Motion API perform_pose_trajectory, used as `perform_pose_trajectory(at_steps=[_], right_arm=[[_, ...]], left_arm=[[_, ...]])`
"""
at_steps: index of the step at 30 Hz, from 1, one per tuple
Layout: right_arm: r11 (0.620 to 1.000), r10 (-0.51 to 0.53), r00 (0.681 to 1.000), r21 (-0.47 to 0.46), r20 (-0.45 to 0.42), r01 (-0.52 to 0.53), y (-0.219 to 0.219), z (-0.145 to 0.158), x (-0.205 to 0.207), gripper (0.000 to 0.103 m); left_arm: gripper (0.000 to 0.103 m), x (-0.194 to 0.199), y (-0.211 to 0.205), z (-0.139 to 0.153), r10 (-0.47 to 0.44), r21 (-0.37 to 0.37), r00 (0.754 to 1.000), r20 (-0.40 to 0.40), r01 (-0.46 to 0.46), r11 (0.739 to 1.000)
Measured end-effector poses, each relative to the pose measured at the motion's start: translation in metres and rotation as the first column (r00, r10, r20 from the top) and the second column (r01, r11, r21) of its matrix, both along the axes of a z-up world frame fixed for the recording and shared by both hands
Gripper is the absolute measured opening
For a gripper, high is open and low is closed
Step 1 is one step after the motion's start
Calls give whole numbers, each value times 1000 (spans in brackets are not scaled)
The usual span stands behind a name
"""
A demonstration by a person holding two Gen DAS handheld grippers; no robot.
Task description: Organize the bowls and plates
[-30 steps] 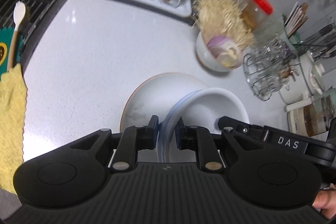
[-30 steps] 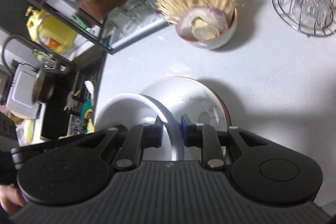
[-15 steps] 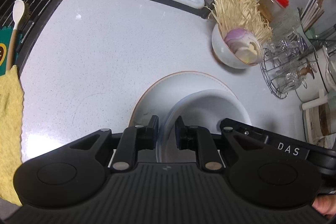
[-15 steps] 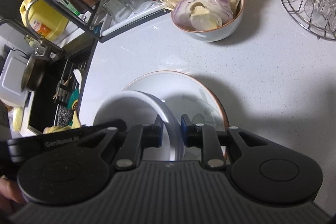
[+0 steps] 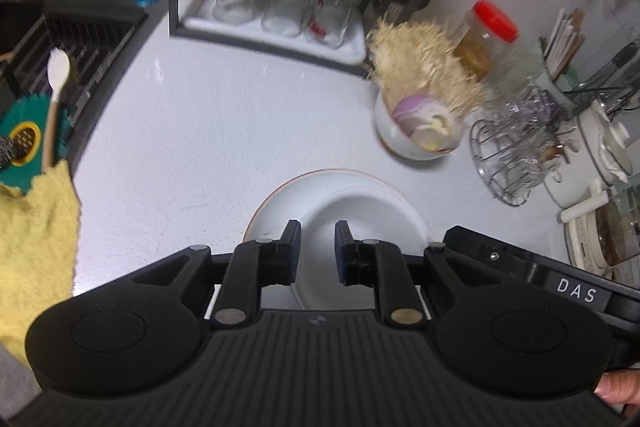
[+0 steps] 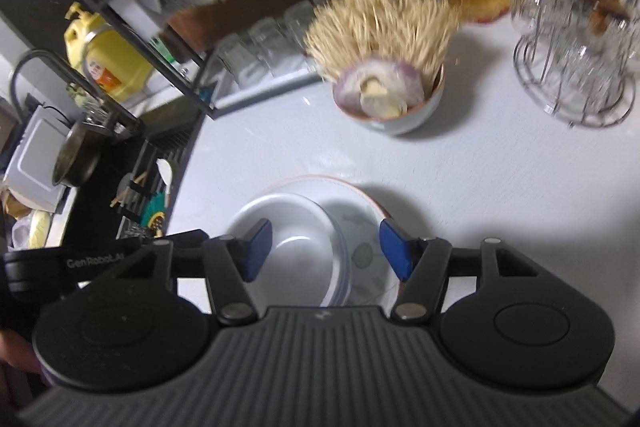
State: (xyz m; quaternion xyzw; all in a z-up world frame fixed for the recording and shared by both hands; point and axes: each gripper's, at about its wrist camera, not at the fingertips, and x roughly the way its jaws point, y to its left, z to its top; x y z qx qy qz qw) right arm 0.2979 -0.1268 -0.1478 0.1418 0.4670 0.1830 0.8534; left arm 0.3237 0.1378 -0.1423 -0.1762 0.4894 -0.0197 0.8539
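Observation:
A white bowl (image 5: 360,227) rests inside a wide plate with an orange rim (image 5: 276,199) on the white counter. In the right wrist view the bowl (image 6: 296,227) sits on the plate's left part, and the plate (image 6: 364,239) shows a leaf pattern. My left gripper (image 5: 317,239) is open a little, its fingers apart above the bowl's near rim and holding nothing. My right gripper (image 6: 326,247) is wide open and empty, its blue pads spread on either side of the bowl's right rim.
A bowl of onion slices and dry noodles (image 5: 420,123) stands behind the plate. A wire rack of glasses (image 5: 520,155) and a red-lidded jar (image 5: 484,39) are at the right. A tray of upturned glasses (image 5: 280,7) is at the back. The sink (image 5: 60,39) and a yellow cloth (image 5: 36,247) are at the left.
Both grippers have let go of the white bowl's rim and opened. The bowl now rests on the plate. Both grippers have lifted back a little.

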Motion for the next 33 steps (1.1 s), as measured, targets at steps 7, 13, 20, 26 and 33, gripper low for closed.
perform_pose_trajectory(at_steps=[7,13,20,26,33], right_arm=[[1000,14,988,18,151,-17,-13,59,-31,63],[998,49,949,20,310,-58,-24,108,-74,63],[997,57,918,20,393,-70,-41,135,-134,63],[996,76,895,1,439,-85,-58,152,-184,63],[998,52,884,5,464,-62,-76,157,-231,65]], left_arm=[[23,-40,-11,66,15,44,993,116,-20,999],[31,-88,-30,114,7,78,977,215,-24,997],[37,-169,-57,143,33,91,962,270,-59,994],[46,-232,-82,157,24,106,957,290,-57,993],[69,-286,-103,164,19,123,949,315,-61,991]])
